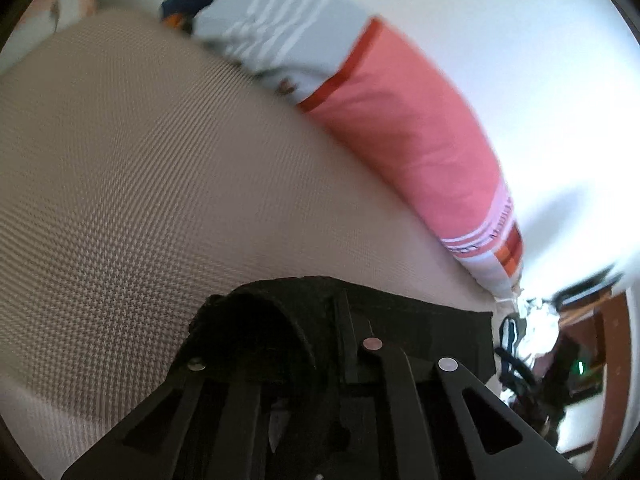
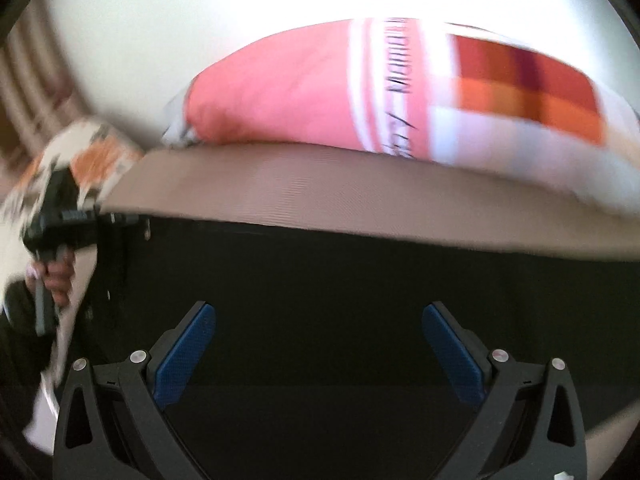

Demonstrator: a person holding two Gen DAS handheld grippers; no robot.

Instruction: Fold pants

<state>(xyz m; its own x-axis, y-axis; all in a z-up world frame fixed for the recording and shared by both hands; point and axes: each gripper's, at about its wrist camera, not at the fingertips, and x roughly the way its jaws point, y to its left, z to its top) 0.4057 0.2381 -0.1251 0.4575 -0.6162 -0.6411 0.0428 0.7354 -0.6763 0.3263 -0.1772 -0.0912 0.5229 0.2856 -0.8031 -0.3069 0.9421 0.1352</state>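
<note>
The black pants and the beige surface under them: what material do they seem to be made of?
The black pants look like a soft matte woven cloth: no shine, and a thick hem that curls up by the left tool. The exact fibre cannot be told. The beige surface looks like a textured mesh or waffle-weave fabric, judging by its fine, regular grid of small bumps.

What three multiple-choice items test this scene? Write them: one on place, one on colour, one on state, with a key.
1. Relative to the black fabric pants, the pink striped pillow lies: A) on them; B) beyond them, on the beige woven surface; C) under them.
2. The right gripper's pads are: A) red; B) blue; C) yellow.
3. The left gripper is: A) open above the pillow; B) open beside the pants; C) shut on the pants.
Key: 1 B, beige shows between pillow and pants; 2 B, both pads show blue; 3 C, black fabric bunches at its closed fingers.
</note>
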